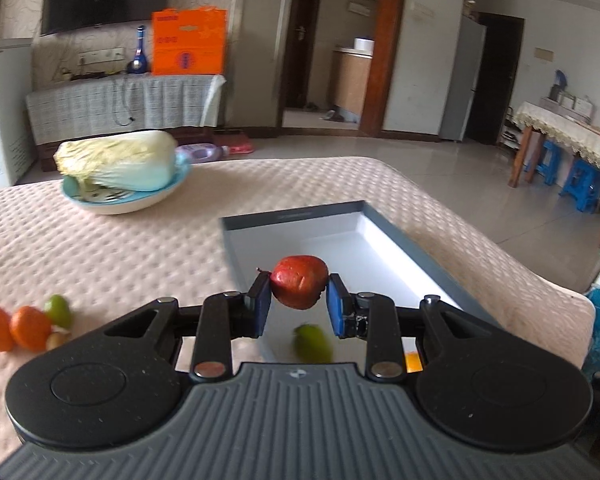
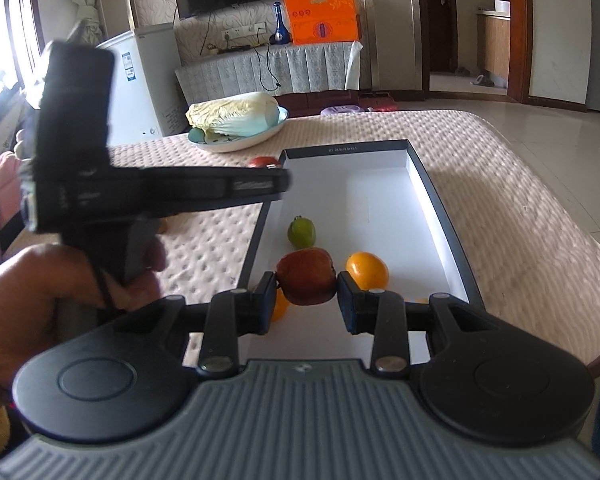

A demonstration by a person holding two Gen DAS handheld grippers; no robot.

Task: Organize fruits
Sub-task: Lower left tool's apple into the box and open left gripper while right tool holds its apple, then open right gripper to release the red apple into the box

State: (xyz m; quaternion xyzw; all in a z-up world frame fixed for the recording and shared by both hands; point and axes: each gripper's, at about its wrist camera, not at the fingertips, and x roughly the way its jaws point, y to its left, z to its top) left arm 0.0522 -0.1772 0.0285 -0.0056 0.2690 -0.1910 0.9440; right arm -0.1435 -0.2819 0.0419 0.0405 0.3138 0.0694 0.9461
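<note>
My left gripper (image 1: 299, 298) is shut on a red apple (image 1: 299, 286) and holds it above the near left part of the grey-rimmed white tray (image 1: 404, 236). A green fruit (image 1: 313, 343) lies in the tray below it. My right gripper (image 2: 306, 294) is shut on another red apple (image 2: 306, 282) over the tray's near end (image 2: 440, 216). A green fruit (image 2: 301, 231) and an orange (image 2: 367, 270) lie in the tray; another orange (image 2: 280, 307) shows behind the left finger. The left gripper (image 2: 272, 176) with its apple (image 2: 263, 162) shows in the right wrist view.
Two oranges (image 1: 14, 328), a green fruit (image 1: 59, 310) and a small pale fruit (image 1: 56, 339) lie on the pink quilted tabletop (image 1: 120, 248) at the left. A bowl (image 1: 116, 202) with a Chinese cabbage (image 1: 116, 162) stands at the back left. The table edge runs along the right.
</note>
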